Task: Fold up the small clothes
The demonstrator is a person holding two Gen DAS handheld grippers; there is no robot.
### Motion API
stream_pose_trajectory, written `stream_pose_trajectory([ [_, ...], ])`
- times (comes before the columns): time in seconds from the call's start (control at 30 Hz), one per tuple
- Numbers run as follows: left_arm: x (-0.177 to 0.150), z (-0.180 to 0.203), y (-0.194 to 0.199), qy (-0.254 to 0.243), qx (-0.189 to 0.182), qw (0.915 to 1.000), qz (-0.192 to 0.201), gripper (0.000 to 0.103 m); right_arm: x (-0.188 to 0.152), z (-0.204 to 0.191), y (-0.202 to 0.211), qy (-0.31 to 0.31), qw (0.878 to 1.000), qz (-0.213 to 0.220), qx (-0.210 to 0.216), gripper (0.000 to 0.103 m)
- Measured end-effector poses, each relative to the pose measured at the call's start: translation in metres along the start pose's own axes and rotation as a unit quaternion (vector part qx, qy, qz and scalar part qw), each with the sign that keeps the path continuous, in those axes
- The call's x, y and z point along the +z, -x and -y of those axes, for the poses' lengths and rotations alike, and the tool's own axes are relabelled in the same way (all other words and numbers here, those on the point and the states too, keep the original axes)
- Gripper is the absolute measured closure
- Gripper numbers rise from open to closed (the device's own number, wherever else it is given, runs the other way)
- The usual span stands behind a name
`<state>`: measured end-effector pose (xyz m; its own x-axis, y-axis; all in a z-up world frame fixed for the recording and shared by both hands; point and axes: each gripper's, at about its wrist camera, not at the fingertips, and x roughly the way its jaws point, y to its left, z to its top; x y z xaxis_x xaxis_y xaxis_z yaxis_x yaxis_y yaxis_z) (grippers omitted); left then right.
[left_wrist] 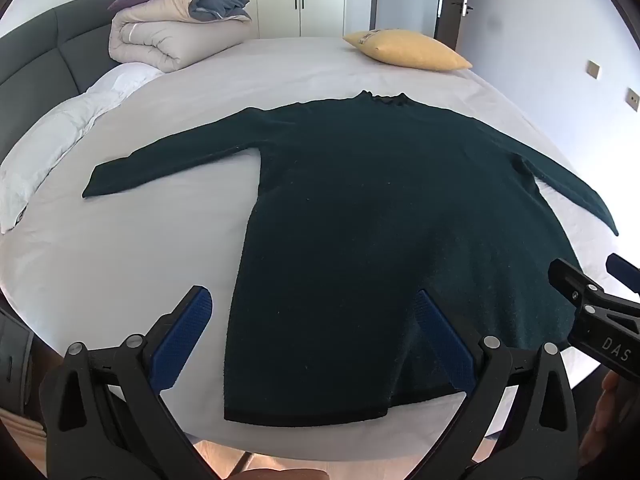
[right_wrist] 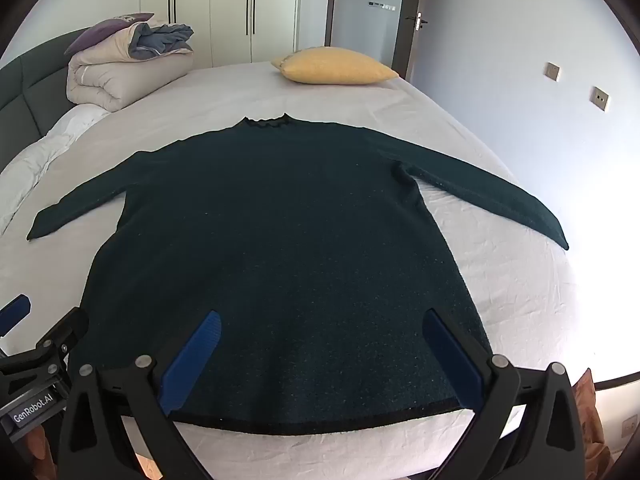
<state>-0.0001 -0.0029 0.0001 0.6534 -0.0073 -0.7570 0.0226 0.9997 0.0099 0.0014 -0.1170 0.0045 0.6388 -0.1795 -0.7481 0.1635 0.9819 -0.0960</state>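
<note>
A: Any writing?
B: "DAS" on the right gripper (left_wrist: 600, 280), "GenRobot.AI" on the left gripper (right_wrist: 36, 328).
A: Jaws?
B: Both apart, holding nothing. The sweater (right_wrist: 276, 240) lies flat on the bed (right_wrist: 500, 280).

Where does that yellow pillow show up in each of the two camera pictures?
Left wrist view: the yellow pillow lies top right of centre, on the far side of the bed, beyond the sweater's collar.
Right wrist view: the yellow pillow lies just above centre, slightly right.
Shared landmark: the folded duvet, upper left in both.
</note>
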Motion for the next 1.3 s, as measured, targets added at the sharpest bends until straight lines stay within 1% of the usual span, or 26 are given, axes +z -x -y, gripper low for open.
stream_pose_trajectory([
  [0.03, 0.0, 0.002, 0.0, -0.001, -0.001, 1.0, 0.001, 0.0, 0.0, 0.0, 0.0, 0.0, 1.0, 0.002, 0.0, 0.0],
  [0.07, 0.0, -0.008, 0.001, 0.01, -0.015, 0.9998, -0.003, 0.0, 0.0, 0.0, 0.0, 0.0, 1.0, 0.002, 0.0, 0.0],
  [0.23, 0.001, -0.014, 0.001, 0.008, -0.023, 0.9997, -0.004, 0.0, 0.0, 0.0, -0.001, -0.001, 1.0, 0.004, -0.004, 0.0],
  [0.27, 0.0, -0.006, 0.006, 0.006, -0.017, 0.9998, 0.002, 0.0, 0.0, 0.001, -0.002, -0.002, 1.0, 0.004, -0.005, 0.0],
  [0.43, 0.0, -0.008, 0.005, 0.01, -0.022, 0.9997, -0.005, 0.0, -0.001, 0.008, -0.002, -0.008, 1.0, 0.001, -0.004, 0.0],
  [0.53, 0.001, -0.008, 0.004, 0.01, -0.025, 0.9996, -0.007, 0.0, -0.002, 0.005, 0.0, -0.008, 1.0, 0.002, -0.005, 0.0],
  [1.3, -0.002, -0.01, 0.0, 0.013, -0.026, 0.9995, -0.006, 0.0, -0.006, 0.007, -0.002, -0.014, 1.0, 0.002, -0.009, 0.0],
])
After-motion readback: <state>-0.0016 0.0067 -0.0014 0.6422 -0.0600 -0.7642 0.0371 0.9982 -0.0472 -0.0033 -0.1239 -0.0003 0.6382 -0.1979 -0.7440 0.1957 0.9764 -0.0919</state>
